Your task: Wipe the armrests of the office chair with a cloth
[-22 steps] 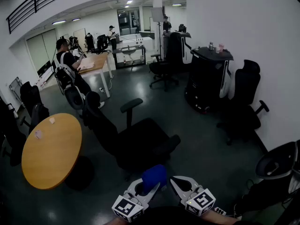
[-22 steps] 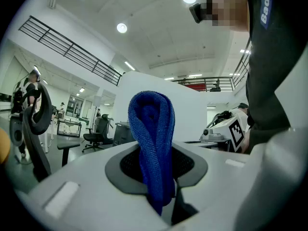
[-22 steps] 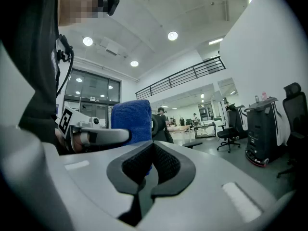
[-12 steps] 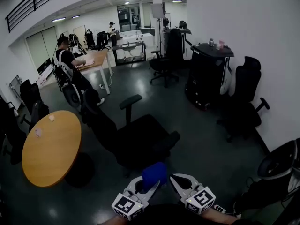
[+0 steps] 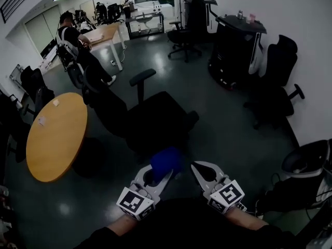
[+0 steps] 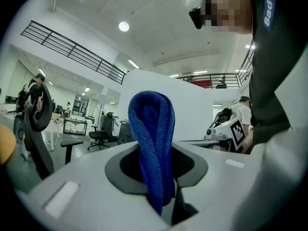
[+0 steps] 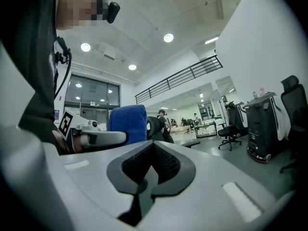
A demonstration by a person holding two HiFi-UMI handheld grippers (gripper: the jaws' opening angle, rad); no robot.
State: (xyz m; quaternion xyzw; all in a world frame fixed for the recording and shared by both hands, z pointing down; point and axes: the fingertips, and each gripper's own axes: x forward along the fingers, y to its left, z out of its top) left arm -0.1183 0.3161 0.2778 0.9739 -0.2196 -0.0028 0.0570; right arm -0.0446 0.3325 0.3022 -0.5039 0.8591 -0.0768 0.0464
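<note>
round tabletop (image 5: pixel 54 139), smooth orange wood, sits left of the office chair (image 5: pixel 155 123). the chair is black with a padded seat, its curved back on the table side. one armrest (image 5: pixel 142 77) shows as a flat pad on a slim post at the chair's far side.

cloth (image 6: pixel 153 138): blue, coarse looped knit, folded into a tall loop, just in front of the chair's seat. my left gripper (image 5: pixel 158 176) is clamped on its lower end, between pale smooth jaws with black ribbed pads.

my right gripper (image 7: pixel 153 150) hangs just right of the left one, also in front of the chair, jaws pressed together with nothing between them.

glossy dark floor (image 5: pixel 228 139) lies right of the chair.
</note>
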